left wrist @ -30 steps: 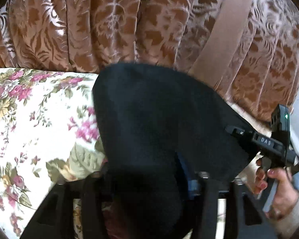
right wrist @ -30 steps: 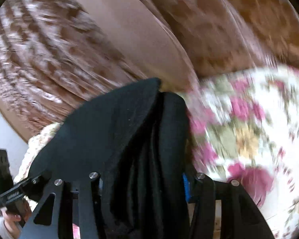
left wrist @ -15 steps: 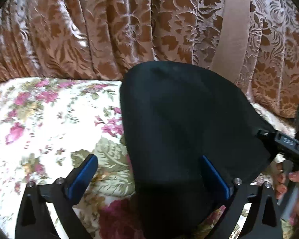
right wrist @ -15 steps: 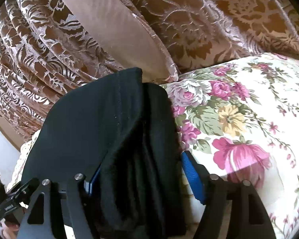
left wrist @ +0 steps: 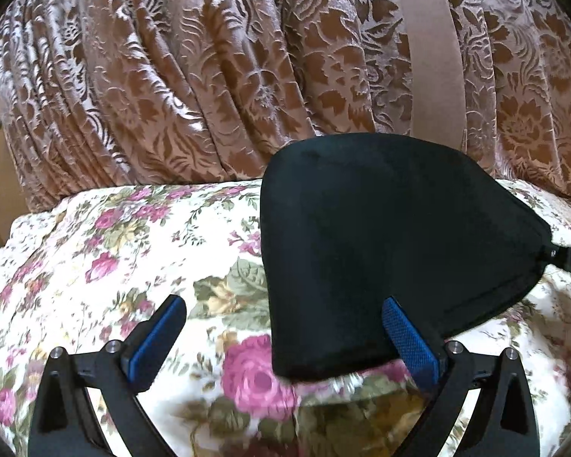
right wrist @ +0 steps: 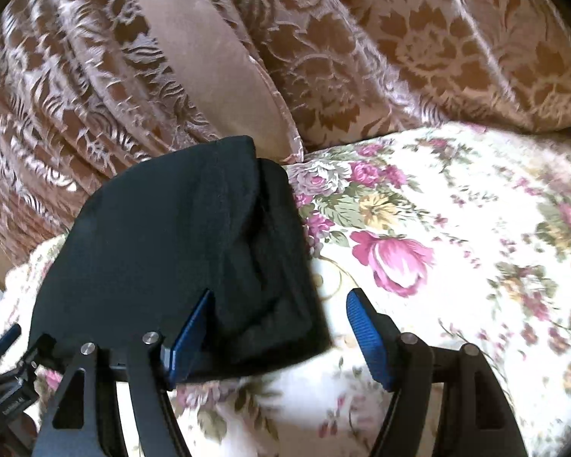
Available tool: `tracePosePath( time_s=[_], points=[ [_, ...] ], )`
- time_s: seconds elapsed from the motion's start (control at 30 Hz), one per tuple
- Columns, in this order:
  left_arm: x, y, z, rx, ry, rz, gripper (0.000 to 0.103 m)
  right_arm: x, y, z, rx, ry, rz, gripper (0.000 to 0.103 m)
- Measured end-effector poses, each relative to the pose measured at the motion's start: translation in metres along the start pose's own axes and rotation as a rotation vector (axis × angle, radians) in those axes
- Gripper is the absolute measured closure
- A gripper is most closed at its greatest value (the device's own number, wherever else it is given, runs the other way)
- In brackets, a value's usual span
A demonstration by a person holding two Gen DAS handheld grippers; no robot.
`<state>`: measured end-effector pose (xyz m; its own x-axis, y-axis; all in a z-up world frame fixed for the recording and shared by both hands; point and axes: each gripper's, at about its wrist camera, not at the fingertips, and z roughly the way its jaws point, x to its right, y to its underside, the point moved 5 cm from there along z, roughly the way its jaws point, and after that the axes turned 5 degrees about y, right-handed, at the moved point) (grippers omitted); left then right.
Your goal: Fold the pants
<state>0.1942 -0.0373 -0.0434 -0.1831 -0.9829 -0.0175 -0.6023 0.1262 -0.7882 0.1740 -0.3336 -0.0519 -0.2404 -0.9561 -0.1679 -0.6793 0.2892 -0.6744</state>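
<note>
Both grippers, left gripper (left wrist: 283,327) and right gripper (right wrist: 279,323), gaped wide, gripping nothing; folded black pants (left wrist: 380,236) lay at twelve o'clock, overlapping each inner finger.

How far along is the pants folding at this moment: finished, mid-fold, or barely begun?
Nearly finished, by the look of it. Done: the black pants lie as a compact folded bundle on the floral bedspread, layers stacked at one edge in the right wrist view. In hand: nothing; the left gripper and right gripper are both open. Left: at most a final tidy.
</note>
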Motion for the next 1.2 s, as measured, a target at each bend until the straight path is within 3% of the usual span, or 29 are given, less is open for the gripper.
tracePosePath(
  time_s=[0.07, 0.2, 0.27, 0.43, 0.7, 1.2],
  points=[
    [0.002, 0.004, -0.005, -0.019, 0.022, -0.022, 0.0, -0.008, 0.007, -0.011, 0.007, 0.017, -0.04, 0.031],
    [0.007, 0.015, -0.023, -0.025, -0.02, -0.038, 0.0, -0.027, 0.028, -0.035, 0.024, 0.076, -0.116, 0.028],
    [0.01, 0.019, -0.032, -0.01, -0.01, -0.034, 0.0, -0.033, 0.034, -0.044, 0.044, 0.099, -0.136, 0.027],
    [0.014, 0.025, -0.058, 0.069, -0.095, -0.008, 0.0, -0.051, 0.05, -0.07, 0.119, 0.134, -0.193, 0.027],
    [0.021, 0.031, -0.074, 0.134, -0.089, 0.013, 0.0, -0.071, 0.063, -0.097, 0.25, 0.149, -0.272, 0.025],
    [0.012, 0.034, -0.068, 0.105, -0.082, -0.037, 0.0, -0.071, 0.068, -0.095, 0.257, 0.145, -0.274, 0.023]
  ],
)
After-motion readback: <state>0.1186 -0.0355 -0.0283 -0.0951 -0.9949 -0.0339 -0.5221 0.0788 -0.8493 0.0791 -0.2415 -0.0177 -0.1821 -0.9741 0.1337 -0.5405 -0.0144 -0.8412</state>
